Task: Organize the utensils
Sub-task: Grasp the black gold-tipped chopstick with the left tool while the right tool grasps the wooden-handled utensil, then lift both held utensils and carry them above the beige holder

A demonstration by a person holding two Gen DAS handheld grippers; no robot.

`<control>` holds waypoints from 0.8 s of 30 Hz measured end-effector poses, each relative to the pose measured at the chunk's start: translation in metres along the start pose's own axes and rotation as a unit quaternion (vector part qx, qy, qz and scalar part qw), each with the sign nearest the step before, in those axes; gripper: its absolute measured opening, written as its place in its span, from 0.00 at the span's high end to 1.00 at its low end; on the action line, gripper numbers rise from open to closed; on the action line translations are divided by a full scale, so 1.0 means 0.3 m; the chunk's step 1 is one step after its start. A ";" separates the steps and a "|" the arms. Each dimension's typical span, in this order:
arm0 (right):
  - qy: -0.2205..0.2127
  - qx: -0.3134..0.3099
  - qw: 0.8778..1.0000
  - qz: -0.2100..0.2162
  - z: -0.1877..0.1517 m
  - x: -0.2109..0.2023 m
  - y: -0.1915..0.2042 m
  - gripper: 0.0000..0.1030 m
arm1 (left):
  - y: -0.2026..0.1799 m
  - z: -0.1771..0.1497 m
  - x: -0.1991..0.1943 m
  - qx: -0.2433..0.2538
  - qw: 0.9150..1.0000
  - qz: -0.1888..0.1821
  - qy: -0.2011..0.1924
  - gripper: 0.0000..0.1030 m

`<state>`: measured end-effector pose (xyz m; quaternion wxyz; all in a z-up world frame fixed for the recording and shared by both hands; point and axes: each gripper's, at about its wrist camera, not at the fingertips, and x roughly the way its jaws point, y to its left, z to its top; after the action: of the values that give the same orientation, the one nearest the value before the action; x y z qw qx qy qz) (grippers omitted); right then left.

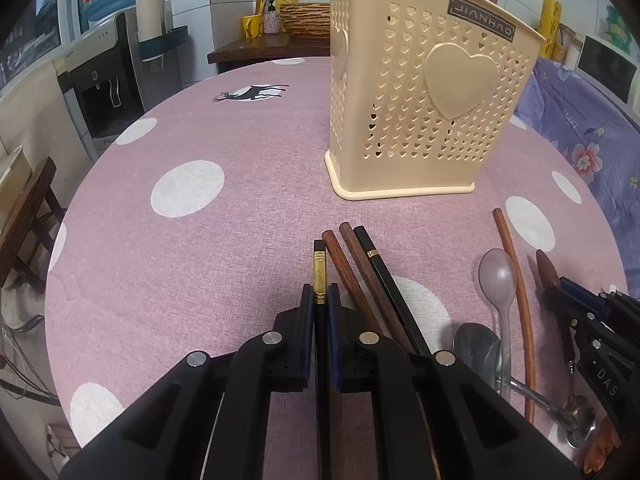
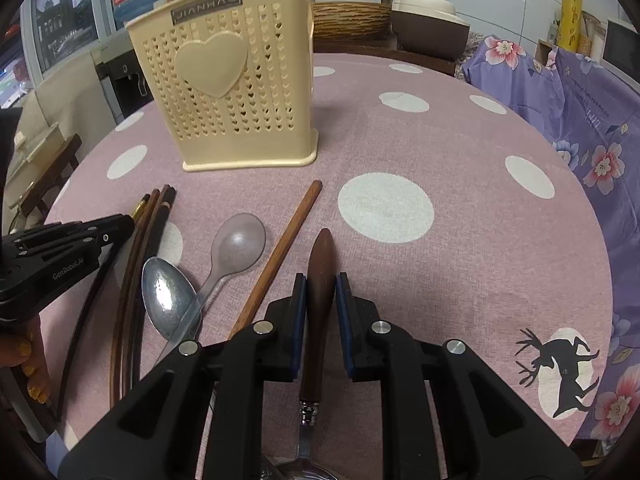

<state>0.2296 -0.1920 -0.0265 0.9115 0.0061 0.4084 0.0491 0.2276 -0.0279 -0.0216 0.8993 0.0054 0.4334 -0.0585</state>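
Observation:
A cream plastic utensil holder (image 1: 424, 92) (image 2: 232, 88) stands upright at the back of the table, with stick ends poking out of its top. My left gripper (image 1: 320, 294) is shut on a black chopstick with a gold band (image 1: 319, 268). Right beside it lie two brown chopsticks (image 1: 352, 264) and another black one (image 1: 384, 276). My right gripper (image 2: 321, 280) is shut on the brown wooden handle (image 2: 320, 260) of a metal utensil. Between the grippers lie a clear plastic spoon (image 2: 240, 240), a metal spoon (image 2: 168, 296) and a single wooden chopstick (image 2: 288, 240).
The round table wears a pink cloth (image 1: 200, 240) with white dots. A purple floral cloth (image 2: 592, 128) hangs at the right edge. A water dispenser (image 1: 104, 80) stands off the table's left. Behind it is a wooden counter with a woven basket (image 1: 304, 20).

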 end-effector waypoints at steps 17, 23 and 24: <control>-0.147 0.037 0.988 0.039 0.113 -0.332 -0.165 0.85 | 0.113 0.147 -0.388 -0.028 0.987 -0.049 -0.148 0.92; -0.168 0.046 0.984 0.034 0.116 -0.388 -0.190 0.85 | 0.112 0.153 -0.442 -0.024 0.984 -0.046 -0.172 0.92; -0.171 0.046 0.984 0.033 0.114 -0.395 -0.189 0.85 | 0.111 0.152 -0.446 -0.023 0.983 -0.047 -0.174 0.92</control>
<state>0.1816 -0.2586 0.0816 0.9645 0.0702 0.2477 0.0583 0.1842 0.0159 0.1098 0.9571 -0.0460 0.2715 -0.0902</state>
